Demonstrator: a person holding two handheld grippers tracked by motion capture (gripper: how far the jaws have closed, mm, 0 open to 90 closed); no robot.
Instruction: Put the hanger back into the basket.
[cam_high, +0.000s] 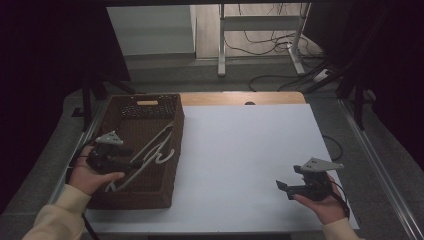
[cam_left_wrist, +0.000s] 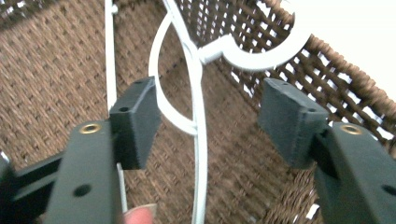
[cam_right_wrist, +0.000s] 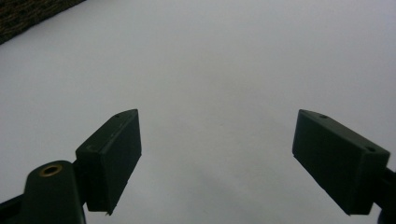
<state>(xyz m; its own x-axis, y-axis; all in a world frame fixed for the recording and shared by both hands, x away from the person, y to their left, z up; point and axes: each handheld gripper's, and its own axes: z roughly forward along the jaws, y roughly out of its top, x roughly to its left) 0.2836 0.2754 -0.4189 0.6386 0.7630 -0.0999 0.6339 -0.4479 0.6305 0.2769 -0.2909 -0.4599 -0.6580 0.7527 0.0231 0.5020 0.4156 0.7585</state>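
Your left gripper (cam_left_wrist: 201, 116) fingers gape around the white hanger (cam_left_wrist: 198, 140) in the basket (cam_high: 175, 150); centre the wire, then close. Right gripper (cam_high: 287, 189) open, empty.

White sheet (cam_high: 250, 165) spread over most of the tabletop, plain and bare, seen close up in the right gripper view (cam_right_wrist: 210, 60) too. Strip of wooden tabletop (cam_high: 270, 98) left uncovered along the far edge, with a small dark hole (cam_high: 249, 103) at its middle. Metal rail (cam_high: 380, 170) running along the right side of the table. Beyond the table, grey floor (cam_high: 200, 75), the white legs of a desk frame (cam_high: 221, 45), loose black cables (cam_high: 260, 42) lying tangled between and behind them. Dark drapes (cam_high: 45, 75) on the left and right.
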